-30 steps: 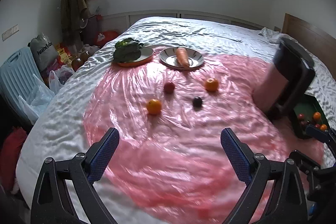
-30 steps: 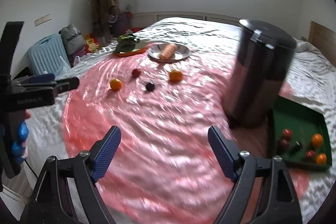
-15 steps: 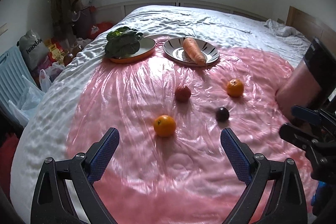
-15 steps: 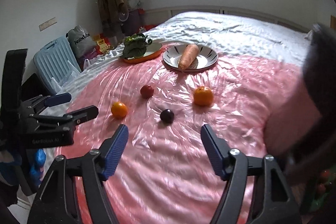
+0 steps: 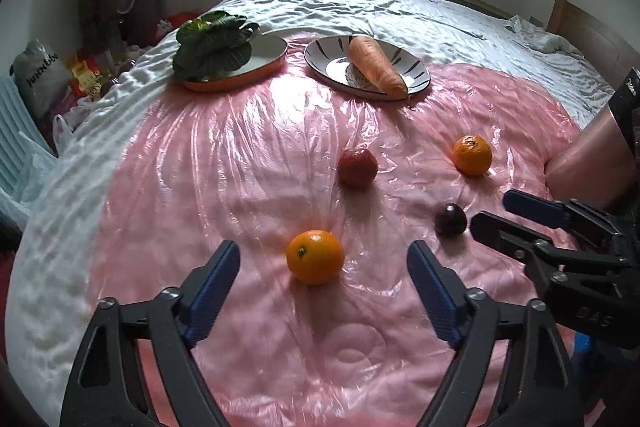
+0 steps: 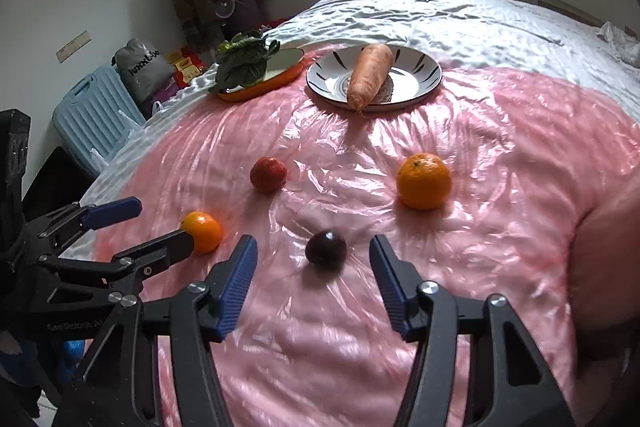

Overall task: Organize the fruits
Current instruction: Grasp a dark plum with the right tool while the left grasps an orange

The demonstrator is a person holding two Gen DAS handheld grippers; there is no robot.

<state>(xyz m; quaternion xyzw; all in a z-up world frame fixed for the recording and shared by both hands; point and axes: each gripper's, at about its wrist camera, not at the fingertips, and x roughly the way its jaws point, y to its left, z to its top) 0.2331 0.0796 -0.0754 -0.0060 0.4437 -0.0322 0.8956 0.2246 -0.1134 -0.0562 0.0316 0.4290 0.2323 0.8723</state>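
Several fruits lie on a pink plastic sheet on the bed. My left gripper is open, its jaws on either side of a near orange; it also shows in the right wrist view. My right gripper is open with a dark plum between its jaws; the plum shows in the left wrist view. A red fruit and a second orange lie farther off.
A striped plate holds a carrot. An orange dish holds leafy greens. A dark metal bin stands at the right. A blue suitcase and bags sit on the floor left of the bed.
Both grippers moved forward over the sheet toward the fruits. The left one now straddles the near orange, the right one the plum. The green tray has left the views.
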